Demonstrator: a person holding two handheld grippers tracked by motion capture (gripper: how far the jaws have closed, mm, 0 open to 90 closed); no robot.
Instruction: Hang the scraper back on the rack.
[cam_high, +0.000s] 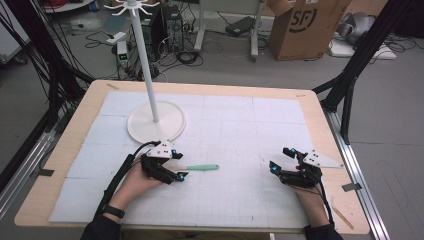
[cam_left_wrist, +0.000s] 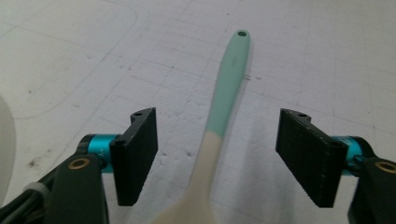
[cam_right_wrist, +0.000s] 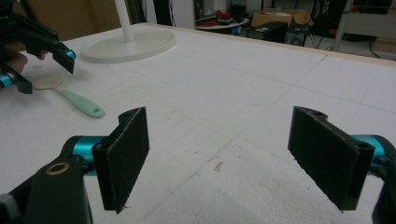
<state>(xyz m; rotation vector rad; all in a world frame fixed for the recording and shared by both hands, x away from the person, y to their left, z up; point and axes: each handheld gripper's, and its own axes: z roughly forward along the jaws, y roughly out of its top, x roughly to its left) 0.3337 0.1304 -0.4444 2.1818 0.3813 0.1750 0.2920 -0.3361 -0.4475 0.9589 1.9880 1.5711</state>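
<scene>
Spatula (cam_left_wrist: 223, 100) is lying flat on the mat, at 4 o'clock from the stand's base (cam_high: 156, 129). We're straddling it with left gripper (cam_left_wrist: 217, 158), jaws apart, not gripping yet; right gripper (cam_right_wrist: 233, 156) is idling wide.

- High view: fixed above the near edge of the counter (cam_high: 75, 120), looking forward and down, far off, with the white stand (cam_high: 156, 120) left of centre.
- Left gripper view: close over the mat, aimed along the spatula (cam_left_wrist: 224, 107), the stand's base at the left edge.
- Right gripper view: low, looking across toward the stand (cam_right_wrist: 128, 44); spatula (cam_right_wrist: 77, 102) and stand shared with both others.
</scene>
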